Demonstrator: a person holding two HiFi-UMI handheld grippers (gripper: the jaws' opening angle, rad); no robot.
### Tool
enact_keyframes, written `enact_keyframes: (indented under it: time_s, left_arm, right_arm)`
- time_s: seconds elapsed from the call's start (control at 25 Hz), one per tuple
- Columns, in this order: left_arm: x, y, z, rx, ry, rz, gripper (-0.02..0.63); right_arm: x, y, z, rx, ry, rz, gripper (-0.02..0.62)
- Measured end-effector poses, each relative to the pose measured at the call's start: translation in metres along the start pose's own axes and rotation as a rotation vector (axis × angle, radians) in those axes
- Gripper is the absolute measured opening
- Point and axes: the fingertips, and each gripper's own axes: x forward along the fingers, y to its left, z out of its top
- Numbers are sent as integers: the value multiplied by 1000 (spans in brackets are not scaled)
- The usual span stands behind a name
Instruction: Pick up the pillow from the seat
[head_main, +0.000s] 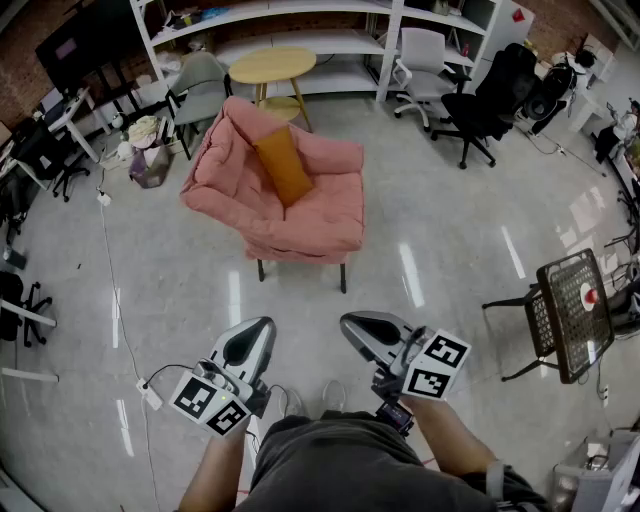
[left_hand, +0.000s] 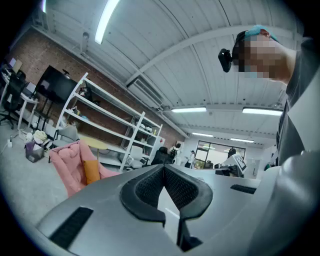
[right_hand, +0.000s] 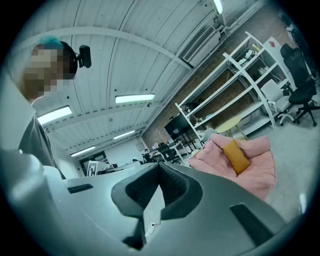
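Observation:
An orange pillow (head_main: 283, 165) leans upright against the backrest of a pink cushioned armchair (head_main: 300, 215) in the middle of the floor. Both grippers are held close to the person's body, well short of the chair. The left gripper (head_main: 262, 326) is shut with nothing in it, and so is the right gripper (head_main: 351, 323). In the left gripper view the jaws of the left gripper (left_hand: 164, 168) meet at their tips, with the pillow (left_hand: 91, 171) far off at the left. In the right gripper view the right gripper (right_hand: 159, 165) is also shut, with the pillow (right_hand: 235, 155) at the right.
A round yellow table (head_main: 272, 65) and white shelving (head_main: 300, 42) stand behind the armchair. A grey chair (head_main: 200, 95) is at its left, and black and white office chairs (head_main: 480, 100) at the back right. A black wire stand (head_main: 572, 310) sits at the right. A cable (head_main: 110, 270) runs along the floor.

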Motion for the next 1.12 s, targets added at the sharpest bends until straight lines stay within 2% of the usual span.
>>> enact_keyframes:
  time_s: [0.56, 0.92, 1.12]
  left_arm:
    - [18, -10, 3, 31, -2, 17, 11]
    - [30, 14, 12, 31, -27, 26, 11]
    - [50, 44, 12, 23, -21, 17, 11]
  right_arm:
    - [-20, -20, 6, 31, -20, 3, 12]
    - [-7, -41, 11, 37, -10, -17, 12]
    - [18, -69, 12, 60, -4, -28, 12]
